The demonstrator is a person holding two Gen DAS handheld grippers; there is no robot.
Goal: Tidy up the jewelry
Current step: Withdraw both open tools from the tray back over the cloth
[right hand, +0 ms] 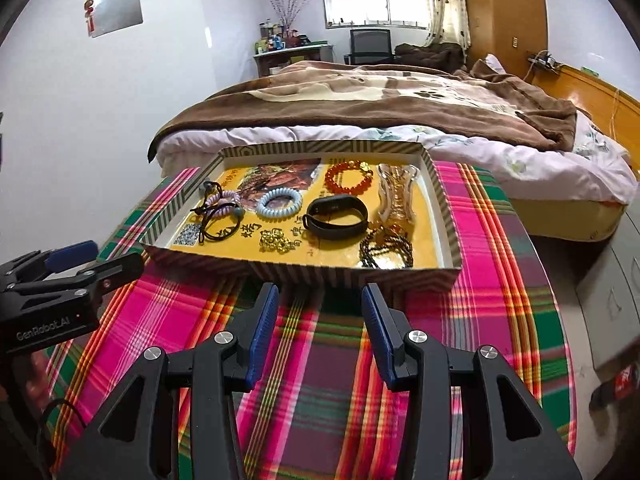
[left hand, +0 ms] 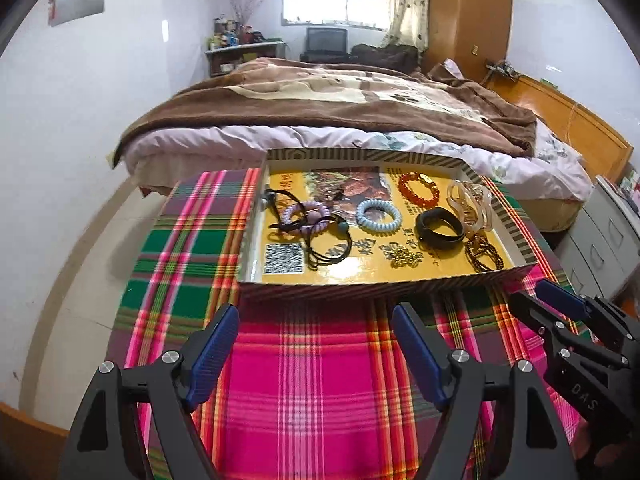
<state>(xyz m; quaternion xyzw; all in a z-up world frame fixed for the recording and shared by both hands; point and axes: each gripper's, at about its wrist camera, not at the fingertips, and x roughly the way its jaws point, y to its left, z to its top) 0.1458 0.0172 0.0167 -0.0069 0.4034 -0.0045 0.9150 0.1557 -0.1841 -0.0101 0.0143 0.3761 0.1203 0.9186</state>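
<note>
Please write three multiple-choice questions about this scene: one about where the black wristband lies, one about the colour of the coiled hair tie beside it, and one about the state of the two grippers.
1. Where does the black wristband lie?
A. on the bed
B. in the shallow box
C. on the plaid cloth

2. What colour is the coiled hair tie?
A. light blue
B. red
C. green

3. The left gripper and right gripper are:
A. both shut
B. both open and empty
C. one holding beads

Answers: 1 B, it rests on the box's yellow floor. 2 A, pale blue coils. 3 B, a gap shows between each pair of pads.
</note>
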